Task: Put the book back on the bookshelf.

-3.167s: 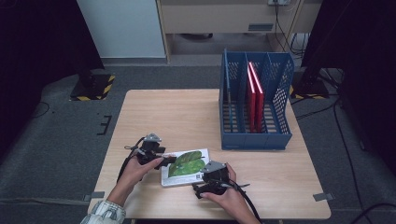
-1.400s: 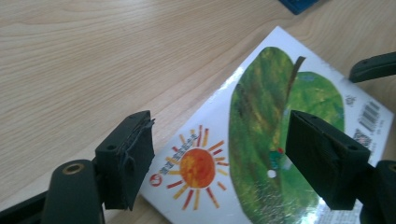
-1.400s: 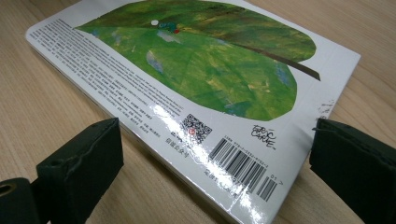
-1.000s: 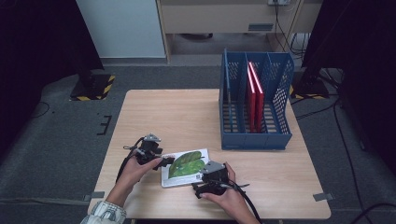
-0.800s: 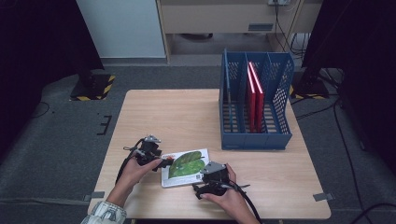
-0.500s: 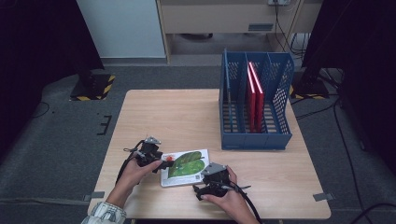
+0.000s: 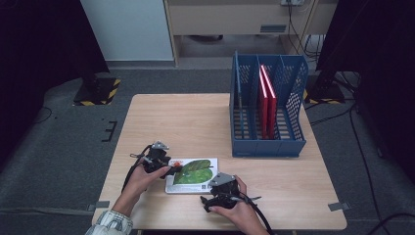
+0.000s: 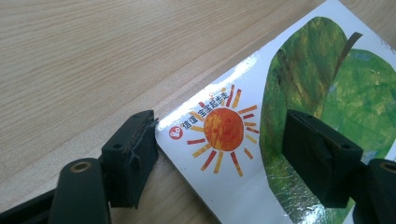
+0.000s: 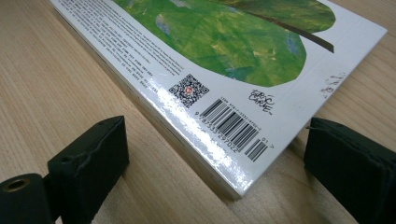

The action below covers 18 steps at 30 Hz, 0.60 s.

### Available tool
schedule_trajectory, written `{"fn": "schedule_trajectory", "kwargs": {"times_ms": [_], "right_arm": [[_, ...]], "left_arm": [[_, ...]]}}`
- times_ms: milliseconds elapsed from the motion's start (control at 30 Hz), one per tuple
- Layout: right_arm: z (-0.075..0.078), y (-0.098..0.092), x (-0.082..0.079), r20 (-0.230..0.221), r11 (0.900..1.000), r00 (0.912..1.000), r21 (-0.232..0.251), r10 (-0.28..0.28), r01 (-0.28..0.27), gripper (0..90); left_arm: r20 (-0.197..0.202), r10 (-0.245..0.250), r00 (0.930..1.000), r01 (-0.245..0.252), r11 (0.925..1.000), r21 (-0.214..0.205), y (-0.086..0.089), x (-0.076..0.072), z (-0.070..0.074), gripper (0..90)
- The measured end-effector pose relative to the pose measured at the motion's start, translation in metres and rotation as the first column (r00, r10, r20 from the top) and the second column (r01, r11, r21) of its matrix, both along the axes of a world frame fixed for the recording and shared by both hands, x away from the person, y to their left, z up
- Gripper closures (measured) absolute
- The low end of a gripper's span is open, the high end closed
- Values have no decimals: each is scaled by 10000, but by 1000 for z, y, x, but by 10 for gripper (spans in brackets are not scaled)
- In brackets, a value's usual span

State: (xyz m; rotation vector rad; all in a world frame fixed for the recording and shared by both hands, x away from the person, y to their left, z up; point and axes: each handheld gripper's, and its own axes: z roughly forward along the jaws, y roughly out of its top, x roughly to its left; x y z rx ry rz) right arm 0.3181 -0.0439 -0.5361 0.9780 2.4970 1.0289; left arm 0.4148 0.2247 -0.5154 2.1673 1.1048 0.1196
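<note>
Near the table's (image 7: 147, 117) front edge: right gripper (image 7: 211, 199) open at the book's (image 7: 192, 175) barcode corner, left gripper (image 7: 171, 170) straddling its sun corner, jaws just closing, not gripping. Barcode (image 9: 233, 128) legible close up. Farther right, blue rack (image 7: 266, 110).

Left gripper (image 7: 169, 169) jaws just narrowing, right gripper (image 7: 211, 192) jaws apart.

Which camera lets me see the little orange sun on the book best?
The left gripper view. The orange sun sits close up on the book, between the left hand-held gripper and its open jaws. In the high view it is only a tiny orange speck. The right gripper view shows the book's barcode corner instead.
</note>
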Motion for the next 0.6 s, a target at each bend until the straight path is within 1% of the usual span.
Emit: {"fn": "schedule_trajectory", "kwargs": {"times_ms": [33, 100, 133, 300, 333, 567, 600], "right_arm": [[0, 1, 0, 8, 10000, 10000, -8, -19, 19, 56], [0, 1, 0, -23, 10000, 10000, -29, -3, 3, 50], [-1, 1, 0, 30, 10000, 10000, -35, -22, 22, 45], [-1, 4, 0, -33, 9999, 9999, -90, -100, 100, 5], [-2, 5, 1, 23, 9999, 9999, -73, -119, 119, 4], [-2, 6, 2, 19, 9997, 9997, -42, -235, 236, 4], [-2, 6, 2, 18, 9998, 9998, -56, -213, 213, 4]], "left_arm": [[5, -6, 10000, 6, 10000, 61, 0, 0, 1, 263], [48, -12, 10000, 12, 10000, 40, 0, 0, 3, 266], [68, 50, 10000, -50, 10000, -14, 0, 0, 3, 265], [54, 63, 10000, -63, 10000, -71, 0, -1, 6, 265], [46, 59, 10000, -59, 10000, -78, 1, -1, 6, 265], [45, 35, 10000, -35, 10000, -56, 1, -1, 8, 263], [43, 40, 10000, -40, 9999, -109, 1, 0, 8, 263]]}}
